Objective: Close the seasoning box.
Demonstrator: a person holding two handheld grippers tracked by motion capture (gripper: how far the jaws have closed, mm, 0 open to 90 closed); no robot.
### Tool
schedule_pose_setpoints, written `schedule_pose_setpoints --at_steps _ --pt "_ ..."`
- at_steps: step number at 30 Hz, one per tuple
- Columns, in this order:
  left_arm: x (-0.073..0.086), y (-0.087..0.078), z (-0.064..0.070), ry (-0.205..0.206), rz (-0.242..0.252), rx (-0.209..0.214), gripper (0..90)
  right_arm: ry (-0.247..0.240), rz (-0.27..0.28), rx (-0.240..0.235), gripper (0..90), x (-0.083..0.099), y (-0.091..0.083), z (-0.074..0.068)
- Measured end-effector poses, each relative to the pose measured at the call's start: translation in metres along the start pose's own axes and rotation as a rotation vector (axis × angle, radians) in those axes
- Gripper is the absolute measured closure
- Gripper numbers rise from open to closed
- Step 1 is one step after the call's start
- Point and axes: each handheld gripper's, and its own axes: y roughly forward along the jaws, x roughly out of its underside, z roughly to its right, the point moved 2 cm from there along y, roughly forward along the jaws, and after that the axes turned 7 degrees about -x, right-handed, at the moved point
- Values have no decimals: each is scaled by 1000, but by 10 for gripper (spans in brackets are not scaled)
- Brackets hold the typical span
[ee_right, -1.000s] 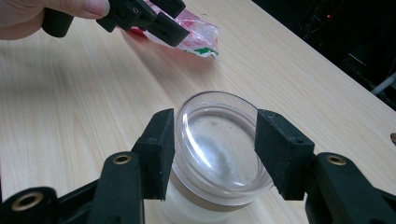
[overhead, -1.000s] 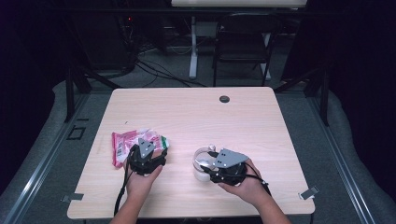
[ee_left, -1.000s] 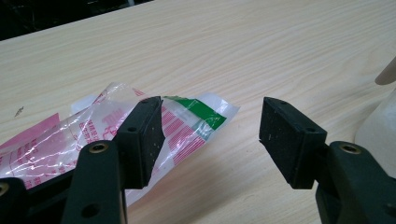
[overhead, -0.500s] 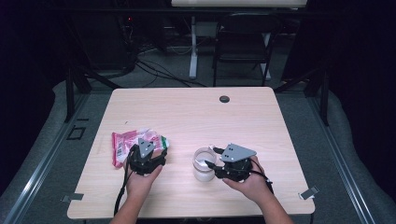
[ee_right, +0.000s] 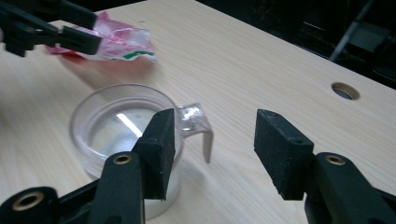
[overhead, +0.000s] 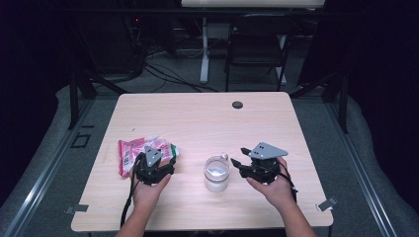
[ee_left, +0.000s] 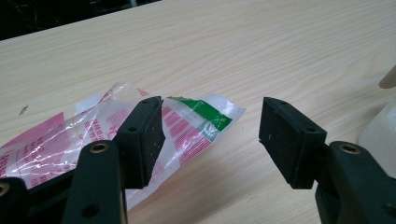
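Cup: the clear plastic cup stands upright on the table, near your edge and about midway between your two hands, with its handle on its far side.
Cup and right jaws: in the right gripper view the cup sits just past your left-hand jaw, which overlaps its rim in the picture; whether the two touch, you cannot tell. The handle lies in the gap between the jaws, beyond their tips.
Right gripper: your right gripper lies just right of the cup, pointing left at it, jaws wide apart and holding nothing.
Packet: the pink and white plastic packet with a green stripe lies flat on the left part of the table, well apart from the cup.
Packet and left jaws: in the left gripper view the packet's green-striped end lies in the gap beyond the jaws, and one jaw stands over the packet's clear film.
Left gripper: your left gripper sits at the packet's near right corner, jaws spread wide, gripping nothing.
Table: pale wood, with a round cable hole at the far side.
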Motion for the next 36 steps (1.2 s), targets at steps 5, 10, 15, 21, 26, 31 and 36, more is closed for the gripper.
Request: schedule_pose_setpoints --at_steps 5,10,15,21,26,31,36 --pt "0 0 -1 -6 1 0 401 69 -5 52 481 10 -2 18" --pt "0 0 -1 -3 -3 2 402 141 -28 111 481 26 1 36" --pt "0 1 -1 -1 -3 4 403 191 -49 144 481 38 3 47" --pt "1 1 -1 2 -5 6 410 217 -96 178 481 54 10 56" --pt "2 2 -1 8 -12 8 411 254 -112 179 482 63 14 62" --pt "2 4 1 14 -18 8 411 262 -136 169 481 66 18 61" --pt "4 6 1 22 -29 10 412 252 -152 169 481 69 23 60"
